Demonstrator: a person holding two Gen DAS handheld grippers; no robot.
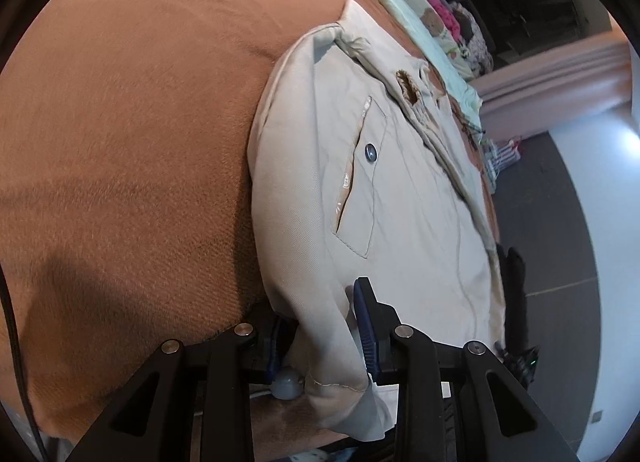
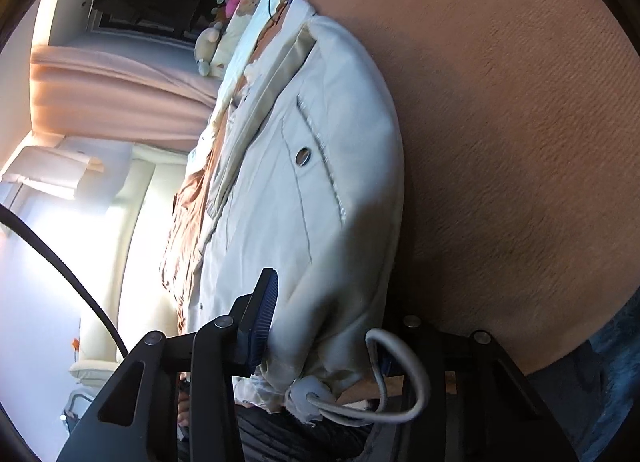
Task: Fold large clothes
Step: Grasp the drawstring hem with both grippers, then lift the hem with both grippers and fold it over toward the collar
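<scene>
A beige jacket (image 1: 400, 182) lies on a brown bedspread (image 1: 140, 122), pocket and snap button (image 1: 371, 151) facing up. My left gripper (image 1: 320, 338) is shut on a bunched corner of its hem, with a grey cord toggle (image 1: 286, 384) hanging just below the jaws. In the right wrist view the same jacket (image 2: 320, 142) stretches away over the bedspread (image 2: 500, 142). My right gripper (image 2: 324, 334) is shut on the hem's other corner; fabric fills the gap and hides the right pad. A grey drawcord loop (image 2: 416, 382) and its toggle (image 2: 308, 394) dangle in front of the fingers.
A pale printed sheet (image 1: 420, 34) and a heap of soft toys and coloured clothes (image 1: 440, 18) line the bed's far side. Grey floor (image 1: 552, 222) lies beyond the bed edge. A black cable (image 2: 60, 258) crosses the left of the right wrist view.
</scene>
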